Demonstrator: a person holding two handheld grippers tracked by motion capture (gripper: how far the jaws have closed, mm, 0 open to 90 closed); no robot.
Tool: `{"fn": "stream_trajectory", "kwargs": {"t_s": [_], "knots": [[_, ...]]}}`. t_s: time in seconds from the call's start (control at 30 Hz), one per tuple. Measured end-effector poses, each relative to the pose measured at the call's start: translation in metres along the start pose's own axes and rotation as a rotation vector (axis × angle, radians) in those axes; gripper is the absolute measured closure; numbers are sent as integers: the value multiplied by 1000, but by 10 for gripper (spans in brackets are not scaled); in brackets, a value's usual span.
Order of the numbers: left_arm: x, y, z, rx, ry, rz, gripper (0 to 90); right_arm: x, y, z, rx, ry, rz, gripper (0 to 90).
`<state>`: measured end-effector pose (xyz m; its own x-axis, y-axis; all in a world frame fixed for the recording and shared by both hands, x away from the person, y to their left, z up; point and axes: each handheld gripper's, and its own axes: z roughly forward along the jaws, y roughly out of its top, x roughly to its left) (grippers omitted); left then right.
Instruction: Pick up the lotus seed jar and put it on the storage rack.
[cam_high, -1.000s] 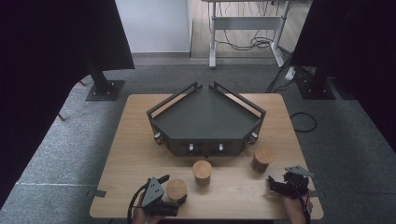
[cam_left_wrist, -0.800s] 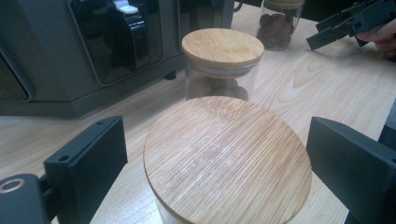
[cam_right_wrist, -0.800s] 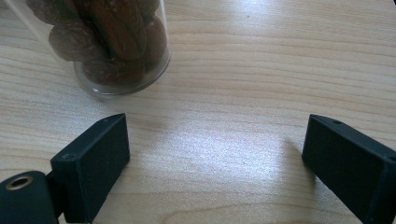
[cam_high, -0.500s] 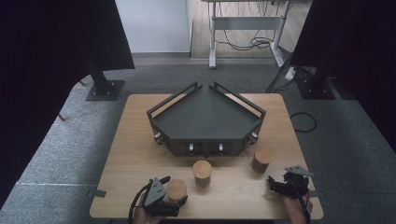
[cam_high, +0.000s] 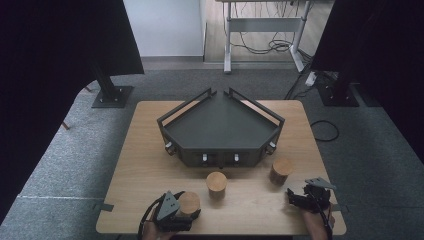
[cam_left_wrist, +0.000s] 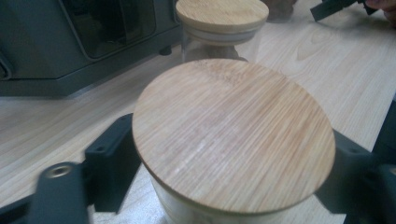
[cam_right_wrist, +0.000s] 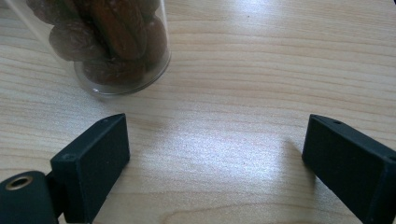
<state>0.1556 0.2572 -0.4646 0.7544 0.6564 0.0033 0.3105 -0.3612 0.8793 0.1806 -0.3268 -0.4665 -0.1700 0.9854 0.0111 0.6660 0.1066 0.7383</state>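
Observation:
Three glass jars with round bamboo lids stand on the wooden table (cam_high: 150, 150). The nearest jar (cam_high: 189, 200) sits by the front edge, and my left gripper (cam_high: 190, 209) has just been closing on it. In the left gripper view the black jaws press on both sides of this jar (cam_left_wrist: 233, 135) under its lid, so the left gripper (cam_left_wrist: 229, 158) is shut on it. The middle jar (cam_high: 216, 183) (cam_left_wrist: 222, 18) stands beyond. My right gripper (cam_high: 296, 198) (cam_right_wrist: 217, 154) rests open on bare wood, just short of the right jar (cam_high: 281, 170) (cam_right_wrist: 112, 42), which holds brown pieces.
A dark wedge-shaped tray (cam_high: 220, 145) with low rails fills the middle of the table behind the jars; its front wall (cam_left_wrist: 56, 70) is close behind the left gripper. A stand base (cam_high: 112, 95) and cables lie on the grey floor.
The left gripper's jaws have drawn in against the nearest jar. Both hands and all three jars stay where they were.

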Motion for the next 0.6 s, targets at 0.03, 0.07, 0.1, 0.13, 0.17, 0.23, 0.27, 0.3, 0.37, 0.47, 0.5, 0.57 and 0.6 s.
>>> {"fn": "stream_trajectory", "kwargs": {"t_s": [0.03, 0.07, 0.1, 0.13, 0.17, 0.23, 0.27, 0.3, 0.37, 0.47, 0.5, 0.57, 0.6], "knots": [[0, 0, 0, -1, -2, 2, 247, 0, 0, 0, 0, 0, 0, 68], [0, 0, 0, 1, -1, 6, 251, 0, 0, 0, 0, 0, 0, 68], [0, 1, 0, 3, -1, 6, 252, 0, 0, 0, 0, 0, 0, 68], [0, 1, 0, 3, -1, 7, 253, 0, 0, 0, 0, 0, 0, 68], [0, 1, 0, 4, -1, 8, 253, 0, 0, 0, 0, 0, 0, 68], [0, 1, 0, 4, 0, 7, 254, 0, 0, 0, 0, 0, 0, 68], [-1, 1, 0, 4, 0, 7, 254, 0, 0, 0, 0, 0, 0, 68], [-1, 1, 0, 5, 1, 7, 254, 0, 0, 0, 0, 0, 0, 68], [-2, 2, 0, 6, 4, 5, 254, 0, 0, 0, 0, 0, 0, 68], [-3, 3, 0, 7, 10, 6, 255, 0, 0, 0, 0, 0, 0, 68], [-4, 3, 0, 8, 12, 9, 255, 0, 0, 0, 0, 0, 0, 68], [-7, 4, -1, 9, 24, 26, 255, 0, 0, 0, 0, 0, 0, 68], [-8, 4, -1, 9, 29, 34, 255, 0, 0, 0, 0, 0, 0, 68]]}}
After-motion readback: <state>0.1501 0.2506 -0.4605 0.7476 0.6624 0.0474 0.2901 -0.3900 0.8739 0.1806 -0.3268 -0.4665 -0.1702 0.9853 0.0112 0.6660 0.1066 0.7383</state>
